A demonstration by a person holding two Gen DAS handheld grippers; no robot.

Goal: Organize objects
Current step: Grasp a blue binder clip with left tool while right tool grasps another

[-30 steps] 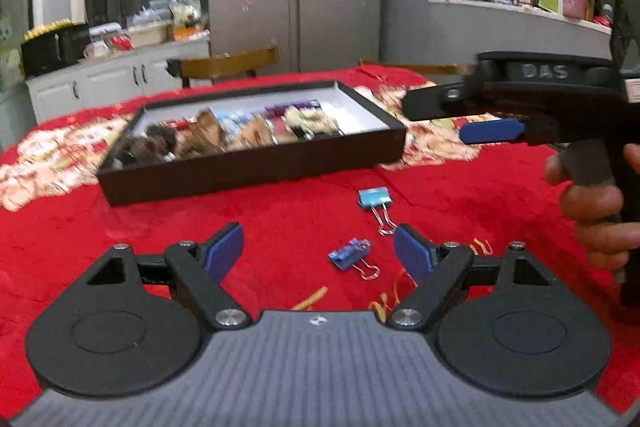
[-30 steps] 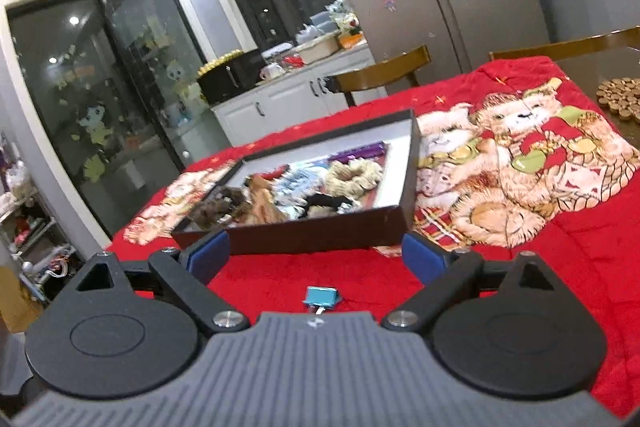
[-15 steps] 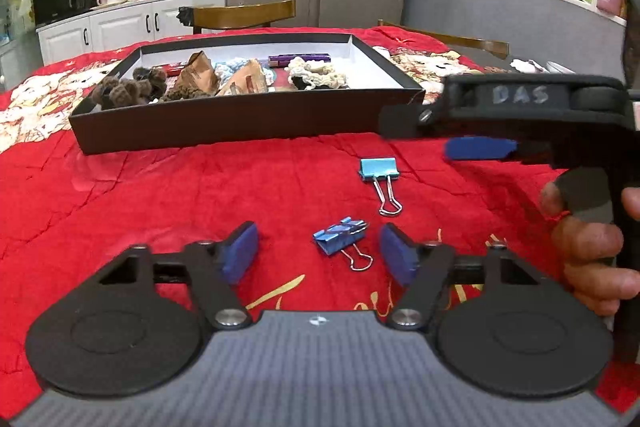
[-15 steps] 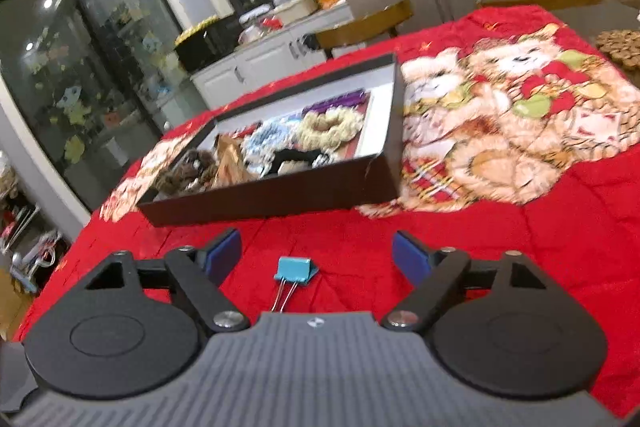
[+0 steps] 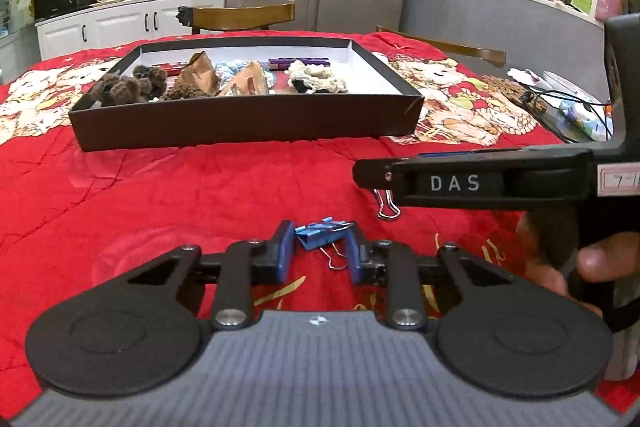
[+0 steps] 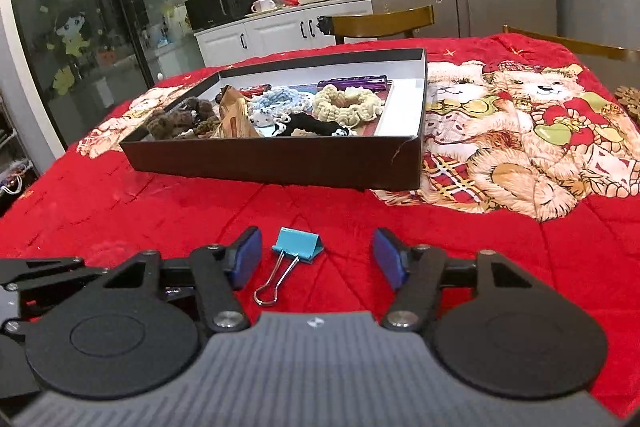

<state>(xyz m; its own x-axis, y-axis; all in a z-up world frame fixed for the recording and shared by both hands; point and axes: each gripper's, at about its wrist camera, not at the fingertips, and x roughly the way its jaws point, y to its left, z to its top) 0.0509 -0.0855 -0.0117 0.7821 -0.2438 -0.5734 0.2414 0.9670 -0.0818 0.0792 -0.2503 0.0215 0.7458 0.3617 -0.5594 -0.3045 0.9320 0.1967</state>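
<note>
Left gripper (image 5: 320, 251) pinches a dark blue binder clip (image 5: 320, 233) on the red blanket (image 5: 168, 195), before the black tray (image 5: 248, 121)

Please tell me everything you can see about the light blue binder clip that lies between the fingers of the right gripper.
The light blue binder clip has a folded body that looks like painted metal and two silver wire handles lying flat together, pointing toward the camera. It rests on the red quilted cloth, in front of the dark box. It lies between the open fingers of the right gripper, nearer the left one; neither touches it.
</note>
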